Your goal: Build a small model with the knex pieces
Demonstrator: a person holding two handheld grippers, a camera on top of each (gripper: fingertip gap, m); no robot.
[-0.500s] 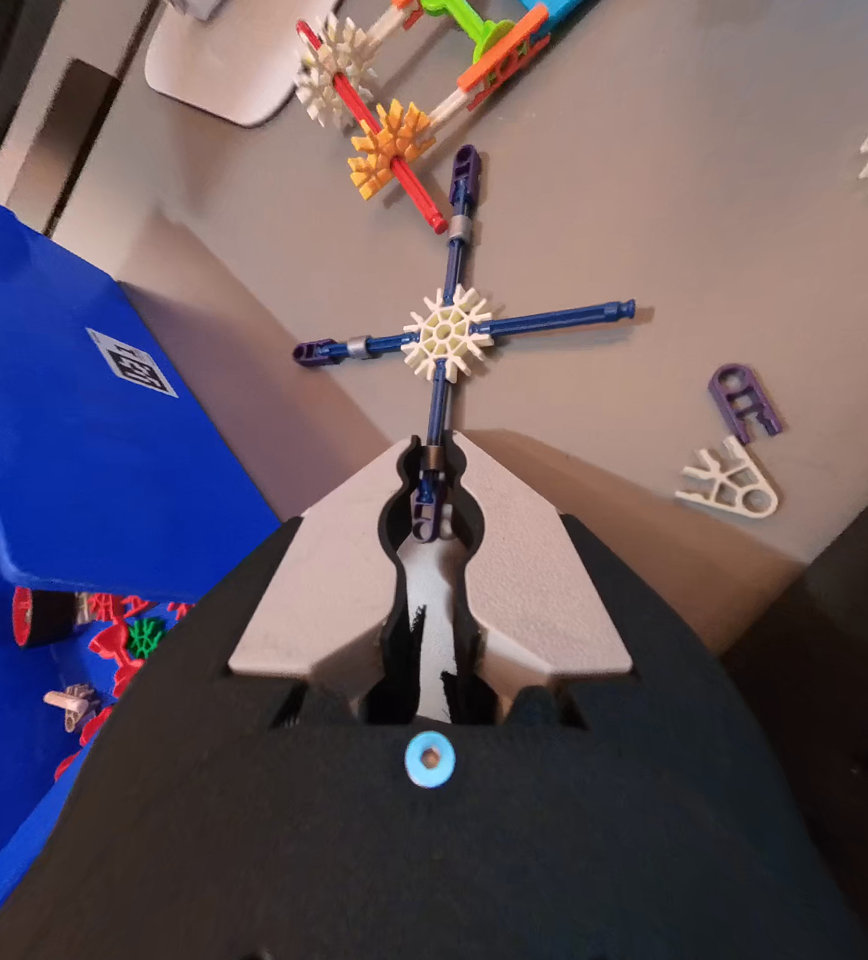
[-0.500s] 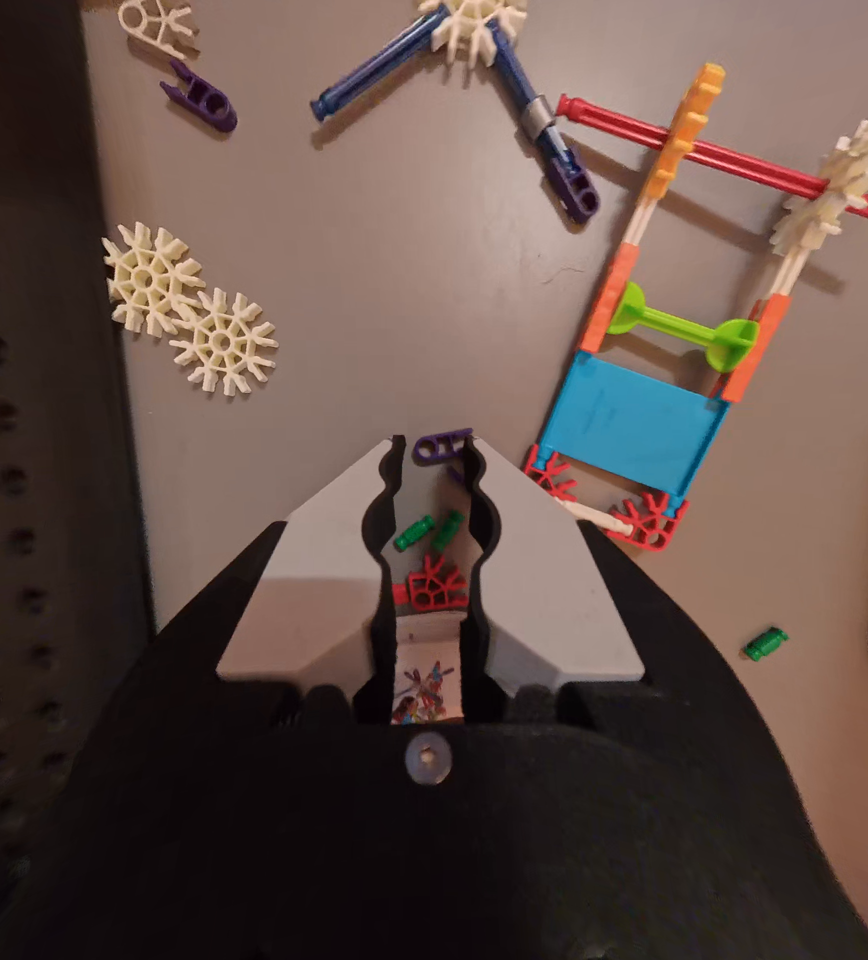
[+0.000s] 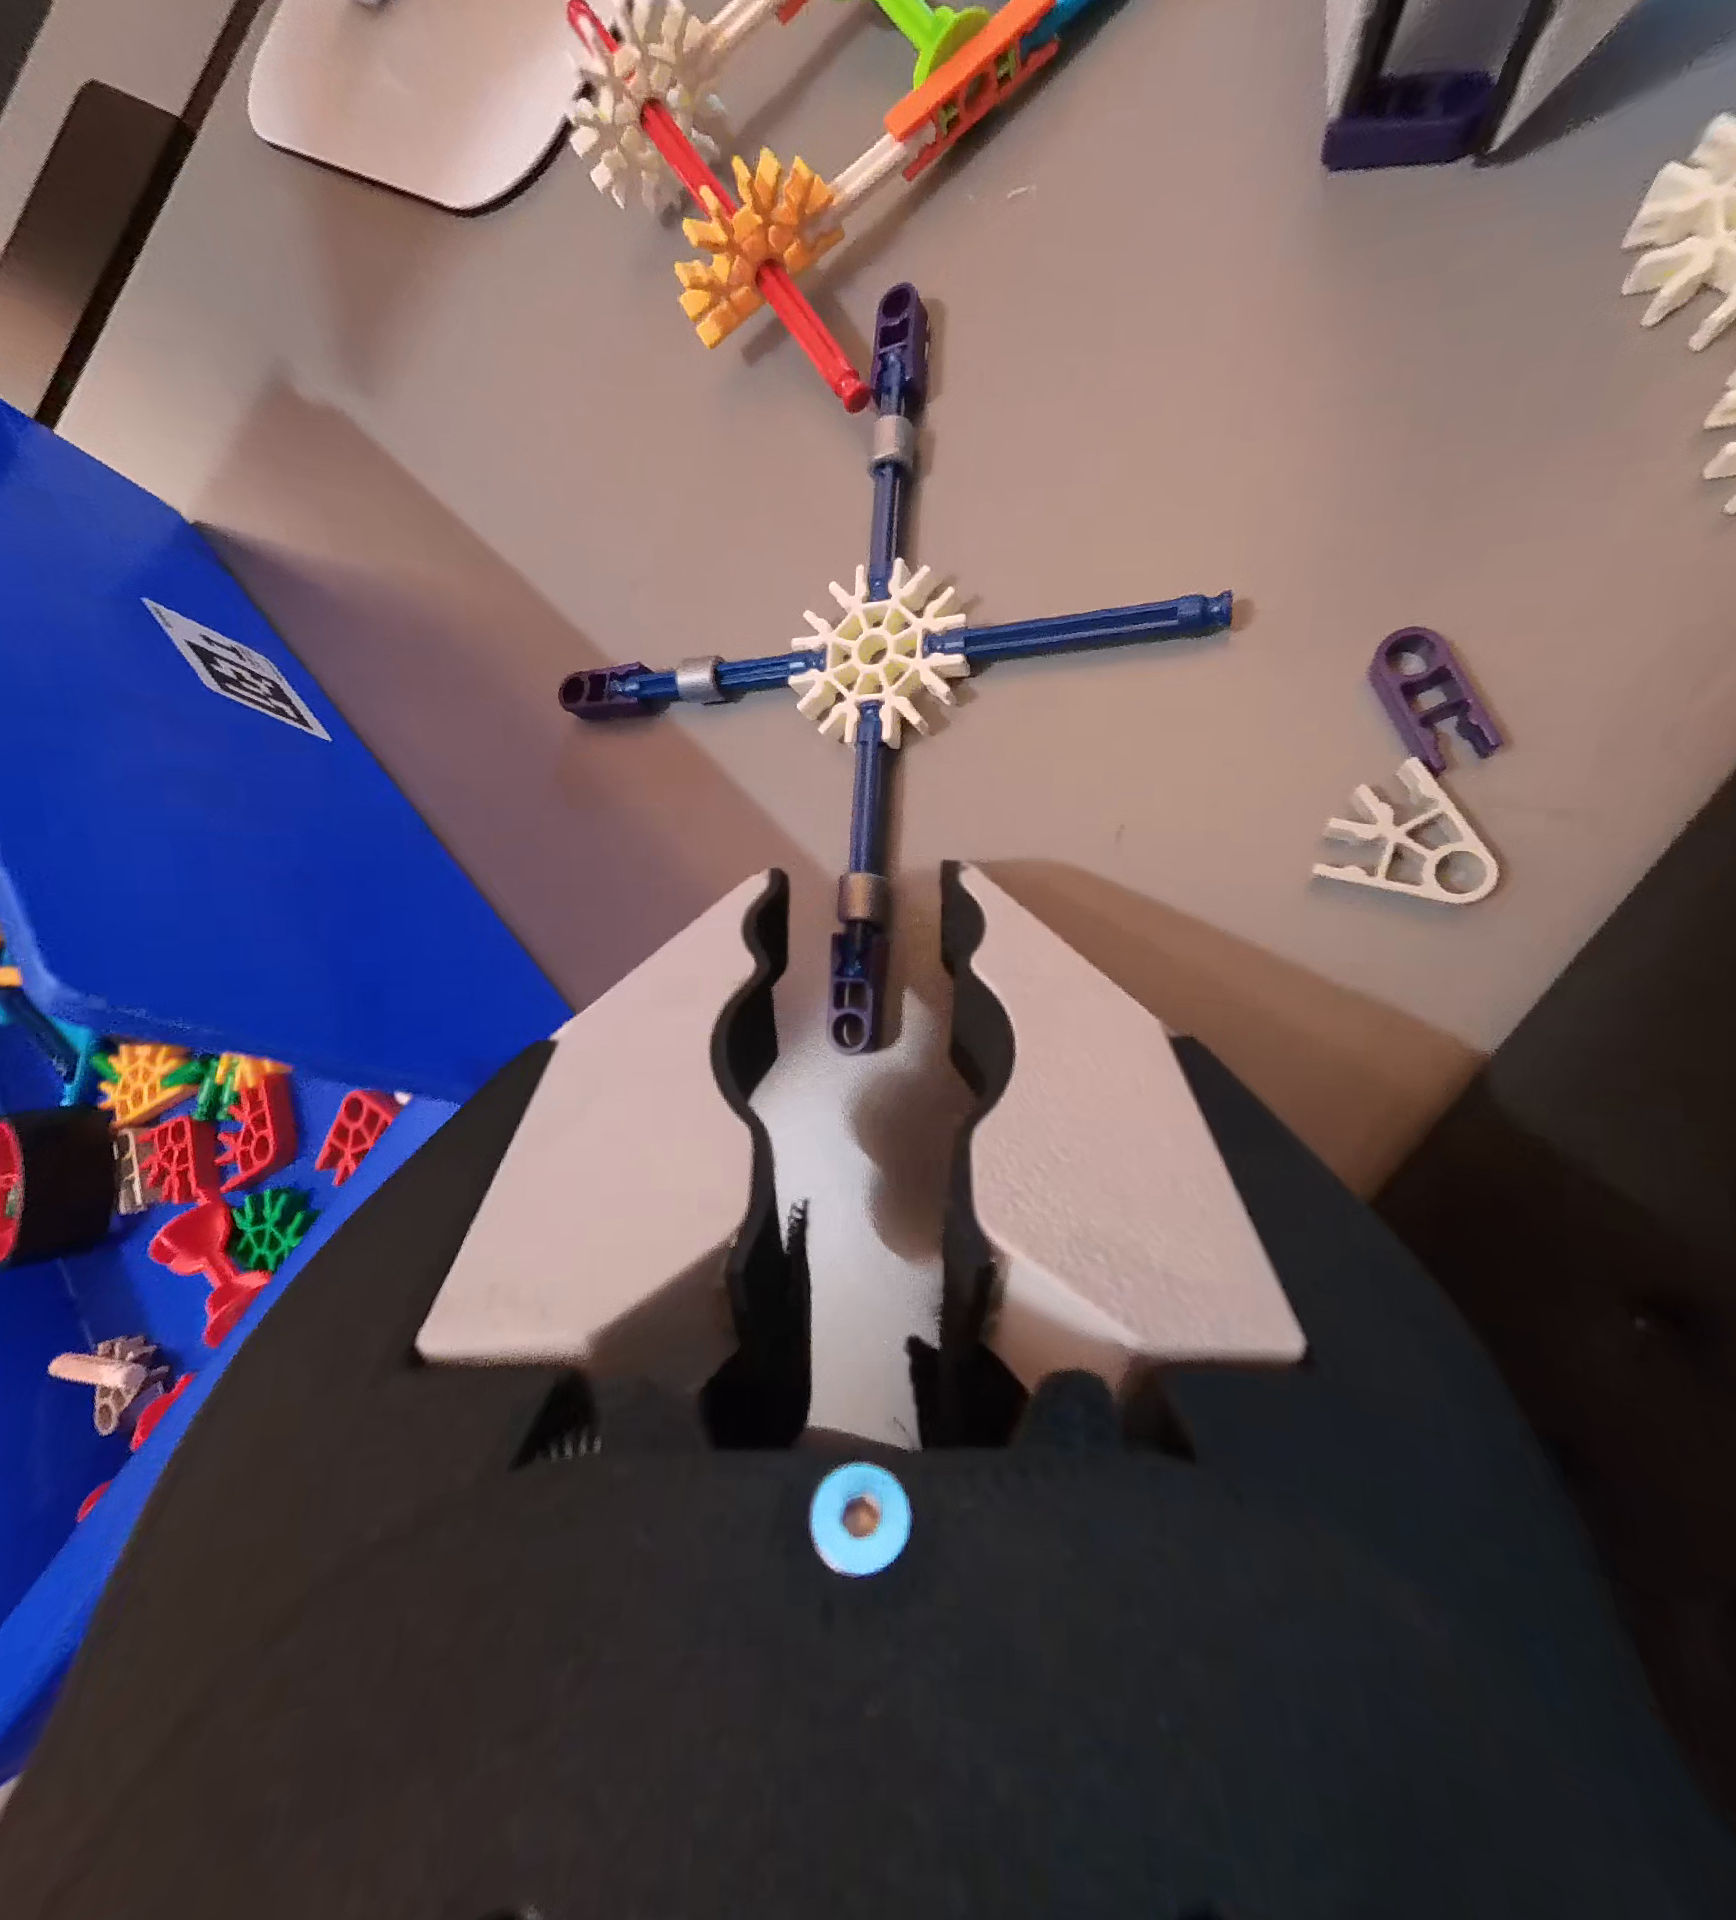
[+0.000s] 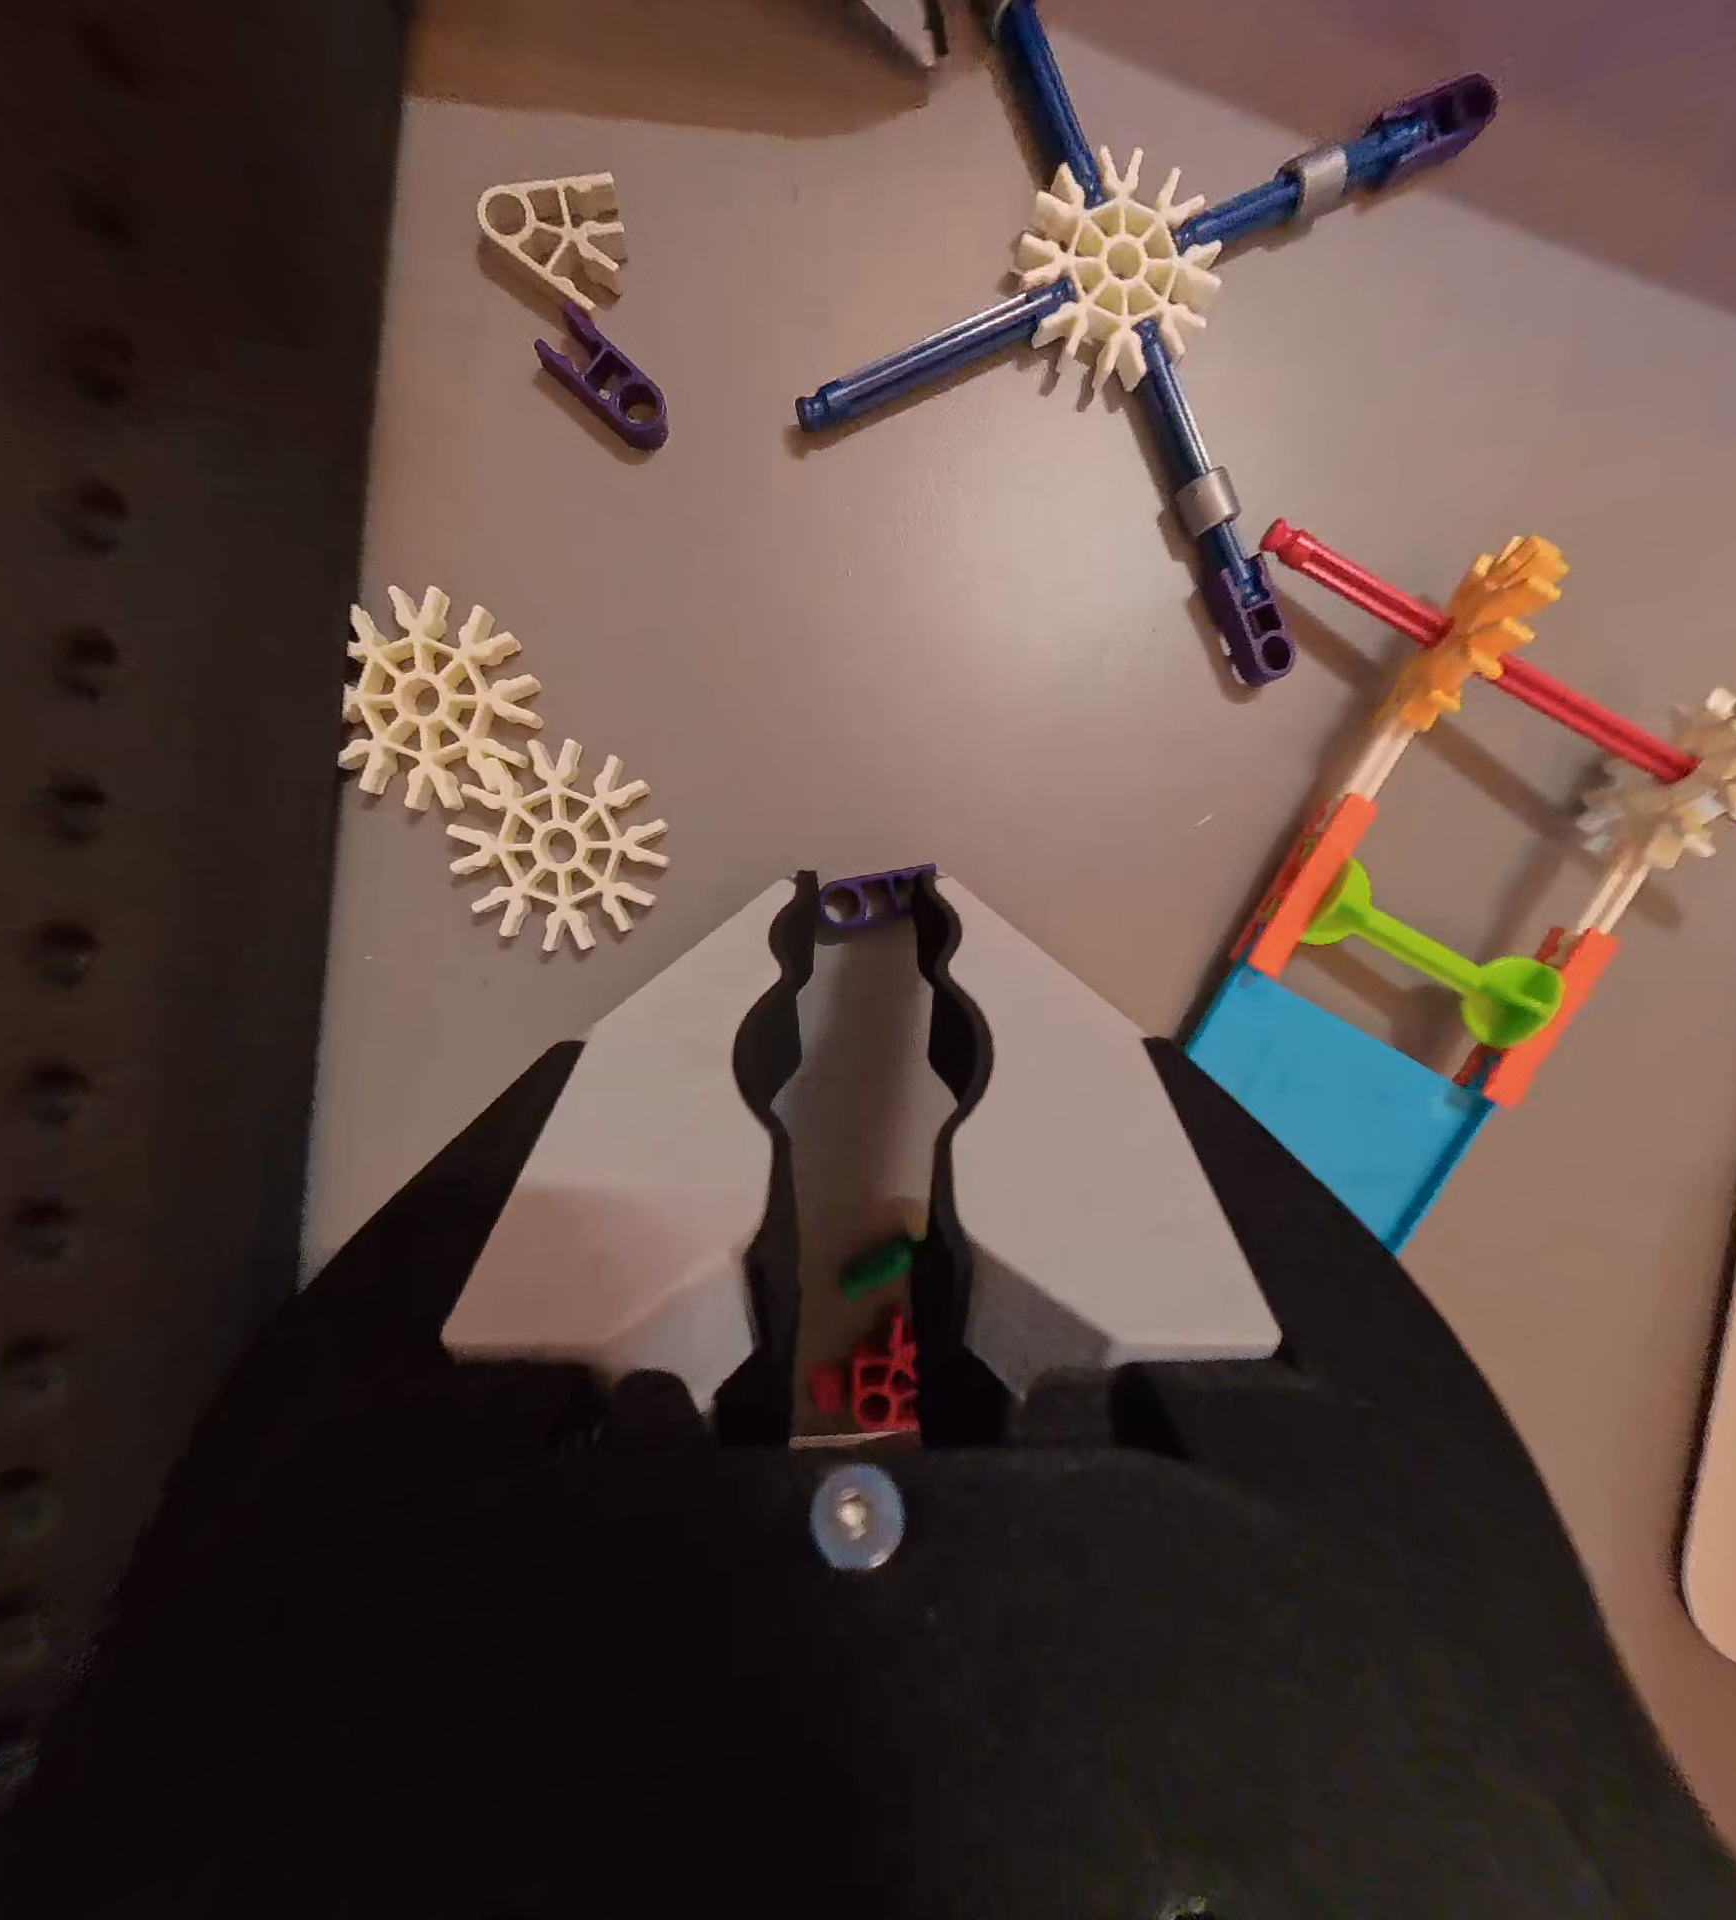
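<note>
While the left gripper stands with fingers apart around the near purple end of the blue-rod cross, not touching it, the right gripper pinches a purple connector over the table, near two white snowflake pieces.

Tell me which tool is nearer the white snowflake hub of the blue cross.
Left. The left tool straddles, open, one rod end of the blue cross; the right tool, gripping a purple clip, sits farther off.
</note>
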